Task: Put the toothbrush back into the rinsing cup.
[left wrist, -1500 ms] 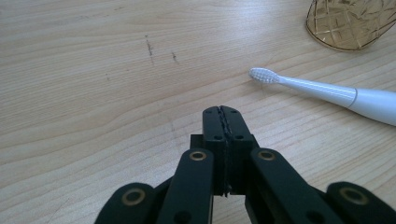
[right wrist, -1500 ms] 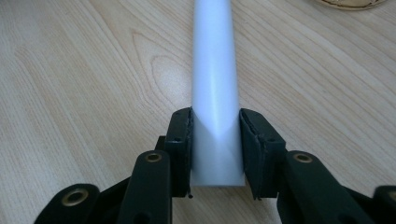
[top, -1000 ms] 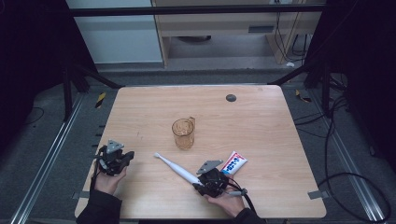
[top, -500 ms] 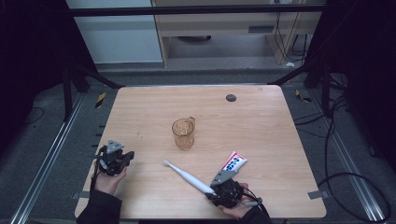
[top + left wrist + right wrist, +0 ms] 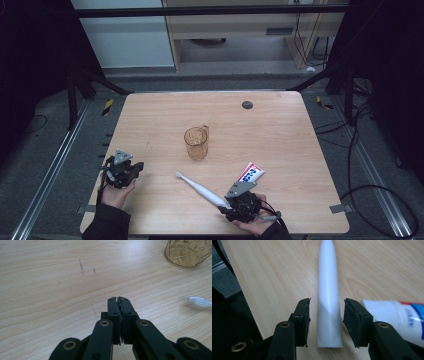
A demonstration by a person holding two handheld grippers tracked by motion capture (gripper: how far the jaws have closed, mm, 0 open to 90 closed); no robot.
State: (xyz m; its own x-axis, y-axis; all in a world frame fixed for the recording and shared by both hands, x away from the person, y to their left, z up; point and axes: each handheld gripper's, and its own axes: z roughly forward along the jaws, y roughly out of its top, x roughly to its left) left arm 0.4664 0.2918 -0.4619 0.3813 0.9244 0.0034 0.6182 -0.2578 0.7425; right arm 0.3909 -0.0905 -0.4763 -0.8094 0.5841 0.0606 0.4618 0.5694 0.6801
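High view: the wooden table carries everything, with a small dark round spot near its far edge. Near the middle stands an amber glass mug, upright, its handle turned to the far right. Toward the near edge lies a white electric toothbrush, flat on the wood and slanting from its brush head at the upper left down to its thick handle end at the lower right. Just to the right of it lies a toothpaste tube (white, with red and blue print), close to the handle but apart from it.

The right gripper sits at the near edge at the toothbrush's handle end, held by a hand coming in from below. In the right gripper view its 2 jaws stand apart on either side of the toothbrush handle, a narrow gap showing on each side, so nothing is clamped; the toothpaste tube lies just beyond the right-hand jaw.

The left gripper rests at the table's near left edge, well apart from the mug and toothbrush. In the left gripper view the left gripper has its jaws pressed together on nothing, above bare wood, with the mug's base at the upper right and the brush head at the right edge.
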